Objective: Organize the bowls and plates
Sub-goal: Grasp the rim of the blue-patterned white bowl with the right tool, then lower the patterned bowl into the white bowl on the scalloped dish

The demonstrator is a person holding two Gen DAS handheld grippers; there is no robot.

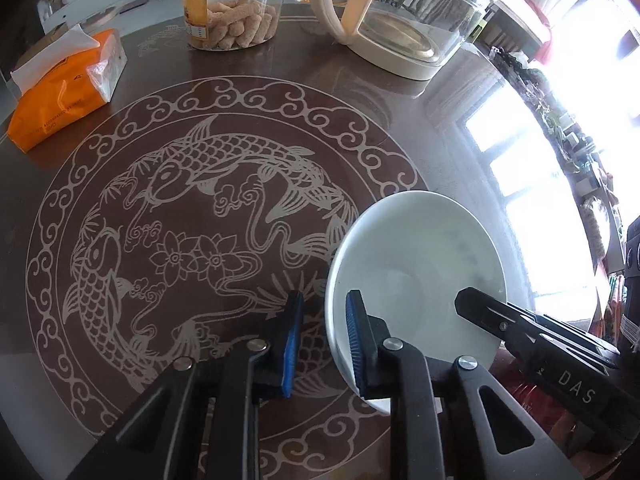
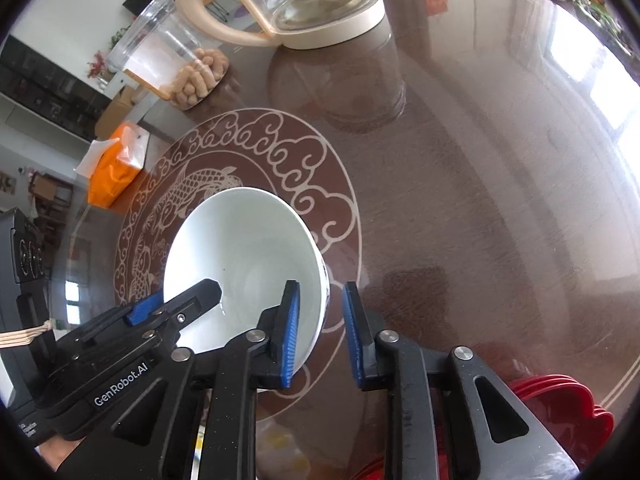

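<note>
One white bowl [image 1: 420, 248] with blue marks on its outer wall sits over the fish-patterned round table [image 1: 180, 208]. My left gripper [image 1: 325, 320] straddles the bowl's left rim, one blue pad inside and one outside, shut on the wall. In the right wrist view the same bowl [image 2: 240, 248] fills the centre-left, and my right gripper [image 2: 322, 312] is shut on its opposite rim. The left gripper [image 2: 176, 300] shows there too, one finger reaching into the bowl. The right gripper's inner finger [image 1: 476, 306] lies inside the bowl. Whether the bowl rests on the table I cannot tell.
A glass kettle with a cream base [image 1: 400, 20], a clear jar of snack sticks [image 1: 236, 20] and an orange tissue pack [image 1: 64, 92] stand along the far side. Red scalloped plates [image 2: 560, 400] sit stacked at the near right edge. Bright windows glare on the right.
</note>
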